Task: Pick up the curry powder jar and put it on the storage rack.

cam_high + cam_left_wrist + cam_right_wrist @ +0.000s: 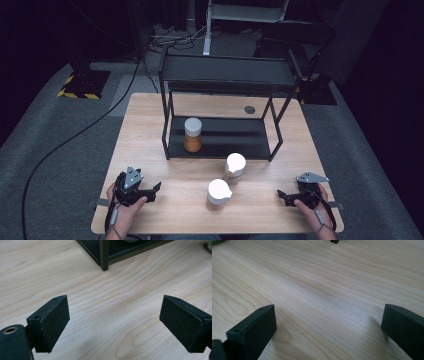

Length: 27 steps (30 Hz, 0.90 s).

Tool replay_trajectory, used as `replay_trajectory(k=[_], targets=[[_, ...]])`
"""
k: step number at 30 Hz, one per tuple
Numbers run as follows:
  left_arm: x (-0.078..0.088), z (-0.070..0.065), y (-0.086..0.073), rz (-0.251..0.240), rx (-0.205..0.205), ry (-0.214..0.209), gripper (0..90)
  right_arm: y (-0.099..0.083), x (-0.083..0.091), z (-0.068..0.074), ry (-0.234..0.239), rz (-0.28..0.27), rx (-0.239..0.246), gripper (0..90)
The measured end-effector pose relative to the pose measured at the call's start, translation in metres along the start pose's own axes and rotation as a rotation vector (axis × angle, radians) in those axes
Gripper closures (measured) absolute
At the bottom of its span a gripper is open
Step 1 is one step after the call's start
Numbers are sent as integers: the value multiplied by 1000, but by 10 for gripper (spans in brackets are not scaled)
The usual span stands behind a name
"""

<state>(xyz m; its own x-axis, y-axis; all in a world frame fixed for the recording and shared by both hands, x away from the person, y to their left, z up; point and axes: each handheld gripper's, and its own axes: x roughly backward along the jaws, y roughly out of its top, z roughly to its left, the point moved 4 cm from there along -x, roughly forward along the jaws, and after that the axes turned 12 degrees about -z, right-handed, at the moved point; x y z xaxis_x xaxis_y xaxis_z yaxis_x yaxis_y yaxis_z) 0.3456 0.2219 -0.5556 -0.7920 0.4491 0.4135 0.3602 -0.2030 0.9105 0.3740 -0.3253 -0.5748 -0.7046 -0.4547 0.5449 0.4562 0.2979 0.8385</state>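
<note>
Three white-lidded jars with orange-brown contents are on the scene. One jar (pixel 193 134) stands on the lower shelf of the black rack (pixel 220 80), at its left. Two more jars (pixel 235 165) (pixel 218 194) stand on the wooden table (pixel 150 125) in front of the rack. My left gripper (pixel 150 191) rests near the table's front left corner, open, nothing between its pads (pixel 53 321). My right gripper (pixel 284 196) lies near the front right corner, open and empty, over bare wood (pixel 324 290).
A rack leg (pixel 104 255) stands ahead of the left gripper. A small dark round disc (pixel 249 109) lies on the table behind the rack. Cables (pixel 75 135) run across the grey floor at left. The upper rack shelf is bare.
</note>
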Motion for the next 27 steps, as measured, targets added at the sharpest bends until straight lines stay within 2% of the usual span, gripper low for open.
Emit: replay_trajectory(k=[4,7,11,14,17,18,23,27], targets=[[-1,1,-7,19,2,10,77,0,0,0,7,0,4,0],[-2,2,-12,53,-2,13,72,0,0,0,7,0,3,0],[-2,2,-13,69,-16,25,65,0,0,0,7,0,4,0],[-5,-1,-17,146,-50,35,60,0,0,0,8,0,5,0],[-5,0,-17,160,-18,31,55,0,0,0,11,0,6,0],[-6,1,-18,176,25,16,55,0,0,0,11,0,6,0],[-6,1,-19,182,27,24,20,0,0,0,12,0,6,0],[-5,0,-20,187,15,6,2,0,0,0,12,0,6,0]])
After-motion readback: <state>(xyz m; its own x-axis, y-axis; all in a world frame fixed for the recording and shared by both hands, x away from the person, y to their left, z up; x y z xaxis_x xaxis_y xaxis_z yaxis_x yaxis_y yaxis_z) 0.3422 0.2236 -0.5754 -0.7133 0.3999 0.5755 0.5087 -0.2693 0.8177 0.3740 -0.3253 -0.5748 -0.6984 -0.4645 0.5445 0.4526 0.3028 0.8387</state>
